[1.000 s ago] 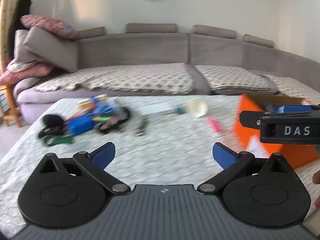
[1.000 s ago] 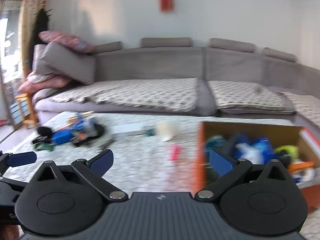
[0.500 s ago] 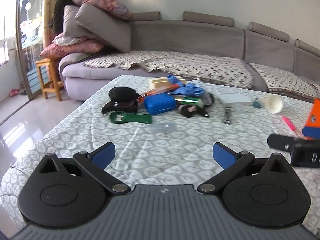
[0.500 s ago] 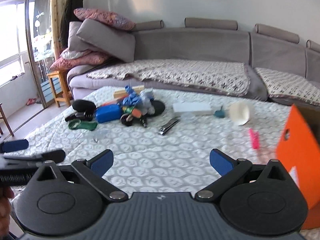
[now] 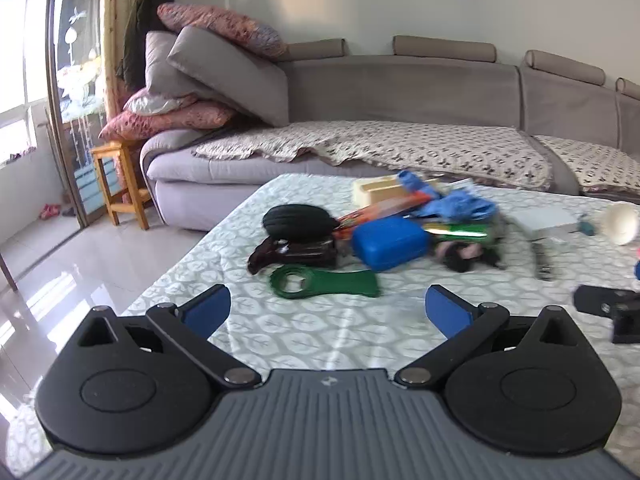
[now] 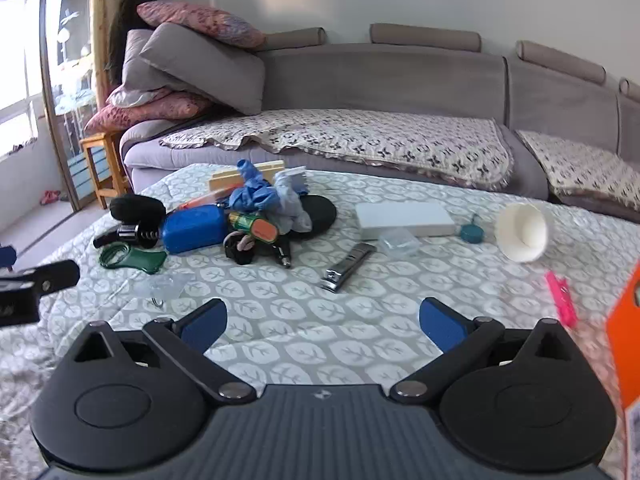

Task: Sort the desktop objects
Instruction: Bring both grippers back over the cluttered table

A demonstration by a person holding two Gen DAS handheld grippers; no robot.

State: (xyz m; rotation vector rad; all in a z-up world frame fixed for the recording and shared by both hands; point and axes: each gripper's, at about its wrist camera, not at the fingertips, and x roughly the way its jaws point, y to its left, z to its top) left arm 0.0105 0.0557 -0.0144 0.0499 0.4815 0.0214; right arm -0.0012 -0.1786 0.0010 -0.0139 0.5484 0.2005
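Note:
A pile of small objects lies on the leaf-patterned table: a blue case, a green bottle opener, a black pouch, blue gloves and a nail clipper. My left gripper is open and empty, just short of the opener. My right gripper is open and empty, short of the clipper. The orange box shows at the right edge.
A white paper cup lies on its side, with a white flat box, a teal cap and a pink clip nearby. A grey sofa runs behind the table. A wooden stool stands at left.
Both grippers have swung left, away from the orange box, and moved closer to the pile of objects. Both stay open and empty.

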